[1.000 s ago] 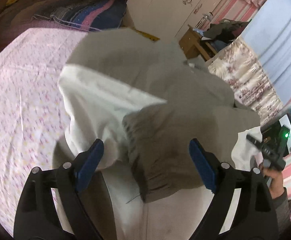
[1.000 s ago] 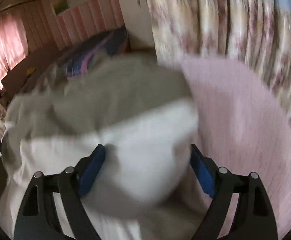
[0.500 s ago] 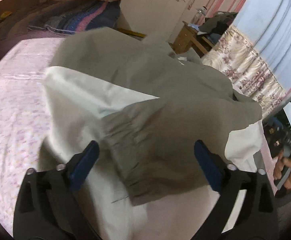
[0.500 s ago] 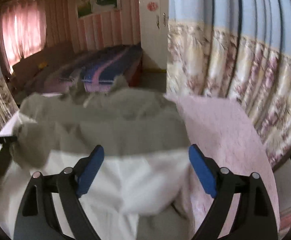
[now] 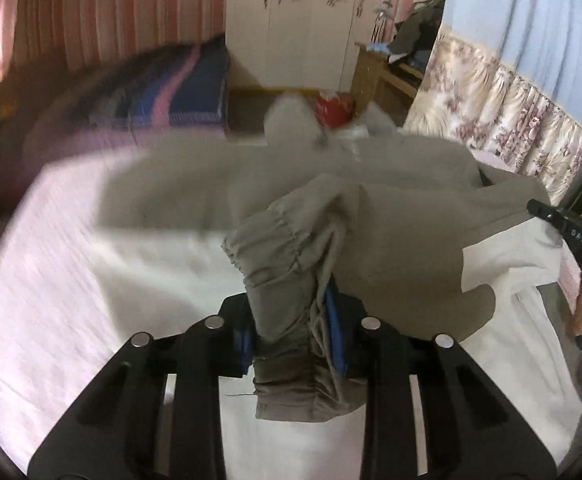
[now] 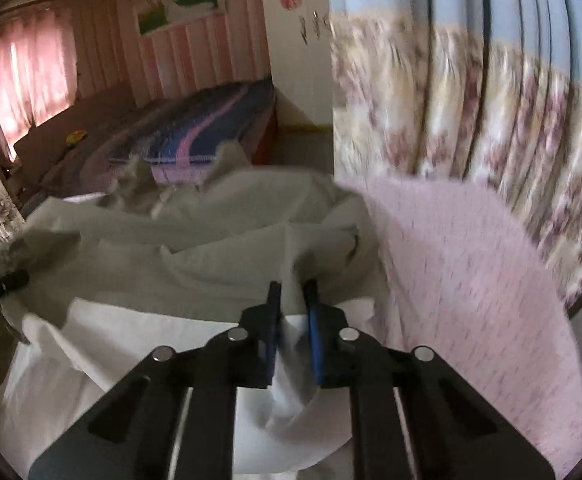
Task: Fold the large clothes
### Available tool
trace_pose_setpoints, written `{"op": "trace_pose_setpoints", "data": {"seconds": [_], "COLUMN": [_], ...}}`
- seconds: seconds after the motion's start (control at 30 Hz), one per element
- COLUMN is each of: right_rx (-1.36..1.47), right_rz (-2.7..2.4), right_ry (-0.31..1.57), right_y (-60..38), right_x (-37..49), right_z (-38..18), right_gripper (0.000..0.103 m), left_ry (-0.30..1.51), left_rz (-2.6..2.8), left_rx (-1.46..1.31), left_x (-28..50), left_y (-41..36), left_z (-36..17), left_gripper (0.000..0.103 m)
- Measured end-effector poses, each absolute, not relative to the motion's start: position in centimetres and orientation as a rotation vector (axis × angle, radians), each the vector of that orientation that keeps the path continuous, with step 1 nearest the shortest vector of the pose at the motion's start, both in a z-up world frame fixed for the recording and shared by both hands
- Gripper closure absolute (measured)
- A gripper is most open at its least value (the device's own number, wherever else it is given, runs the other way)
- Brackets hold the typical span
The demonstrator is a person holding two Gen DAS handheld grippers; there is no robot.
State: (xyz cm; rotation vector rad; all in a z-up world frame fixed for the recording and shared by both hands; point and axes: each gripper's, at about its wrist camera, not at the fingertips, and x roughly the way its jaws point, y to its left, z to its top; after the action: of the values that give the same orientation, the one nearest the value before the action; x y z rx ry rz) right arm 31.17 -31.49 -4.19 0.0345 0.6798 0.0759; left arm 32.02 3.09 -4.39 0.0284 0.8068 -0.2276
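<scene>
Bedroom setting: pink floral bedsheet (image 5: 51, 248) over a bed, pink striped walls, white wardrobe (image 5: 303, 20), flowered curtain (image 6: 471, 112), and a second bed with a dark striped blanket (image 5: 171, 88) behind.

Item: one large jacket (image 5: 391, 216), spread on the pink sheet and partly lifted at the near side. Upper body and sleeves are noted as grey-olive, the lower panel as off-white. A gathered, elasticated cuff (image 5: 275, 248) is seen on the sleeve; a collar or hood is bunched at the far end, blurred.

Handling, as judged: soft, light, limp cloth, readily creased and sagging between any two held points; not fragile. Thin layers may slip from a shallow pinch, so hold is best taken deep at cuff, hem or seam.

Left gripper (image 5: 291, 336): jaws have just been closing and are now clamped on the sleeve at the cuff, cloth bunched between the blue pads.

Right gripper (image 6: 293, 320): jaws have just been closing and are now pinched narrow on a fold of the off-white panel (image 6: 151, 344) near its edge.
</scene>
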Motion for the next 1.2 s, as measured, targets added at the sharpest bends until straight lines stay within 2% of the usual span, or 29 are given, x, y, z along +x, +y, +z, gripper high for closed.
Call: {"op": "trace_pose_setpoints", "data": {"seconds": [0.07, 0.1, 0.17, 0.2, 0.23, 0.3, 0.37, 0.53, 0.73, 0.93, 1.03, 1.2], "right_rx": [0.008, -0.006, -0.044, -0.056, -0.06, -0.03, -0.035, -0.027, -0.045, 0.014, 0.04, 0.034], "right_rz": [0.07, 0.06, 0.024, 0.028, 0.049, 0.06, 0.067, 0.053, -0.01, 0.056, 0.072, 0.094], "right_ry": [0.668, 0.671, 0.695, 0.716, 0.765, 0.816, 0.81, 0.843, 0.839, 0.752, 0.735, 0.73], "right_y": [-30.3, -29.6, -28.7, -28.4, -28.1, -28.6, -29.0, -30.1, -31.9, -34.2, -35.2, -36.1], "right_x": [32.0, 32.5, 34.3, 34.8, 35.6, 35.9, 35.7, 35.5, 32.8, 25.5, 21.5, 15.3], "right_z": [-4.0, -4.3, -5.7, -6.6, -7.7, -9.5, -9.9, -9.4, -7.5, -3.9, -3.5, -4.3], "right_gripper": [0.087, 0.08, 0.059, 0.038, 0.027, 0.027, 0.025, 0.02, 0.016, 0.015, 0.014, 0.013], "left_ry": [0.793, 0.805, 0.861, 0.889, 0.928, 0.95, 0.955, 0.912, 0.851, 0.797, 0.758, 0.75], "left_rz": [-0.193, -0.175, -0.13, -0.088, -0.03, -0.007, -0.005, 0.004, -0.006, -0.057, -0.07, -0.052], "left_rx": [0.068, 0.076, 0.126, 0.141, 0.152, 0.13, 0.024, 0.078, 0.009, 0.017, 0.039, -0.042], "left_x": [33.4, 34.4, 36.2, 37.0, 37.6, 37.7, 37.0, 36.0, 33.0, 26.4, 21.6, 18.5], "left_y": [3.8, 4.3, 4.9, 5.4, 6.0, 7.1, 8.4, 8.2, 9.7, 11.4, 12.0, 14.9], "left_z": [-3.1, -2.9, -4.0, -5.1, -6.7, -8.5, -9.6, -9.9, -8.1, -4.8, -3.4, -2.7], "left_gripper": [0.073, 0.071, 0.061, 0.049, 0.035, 0.025, 0.023, 0.016, 0.013, 0.009, 0.008, 0.005]}}
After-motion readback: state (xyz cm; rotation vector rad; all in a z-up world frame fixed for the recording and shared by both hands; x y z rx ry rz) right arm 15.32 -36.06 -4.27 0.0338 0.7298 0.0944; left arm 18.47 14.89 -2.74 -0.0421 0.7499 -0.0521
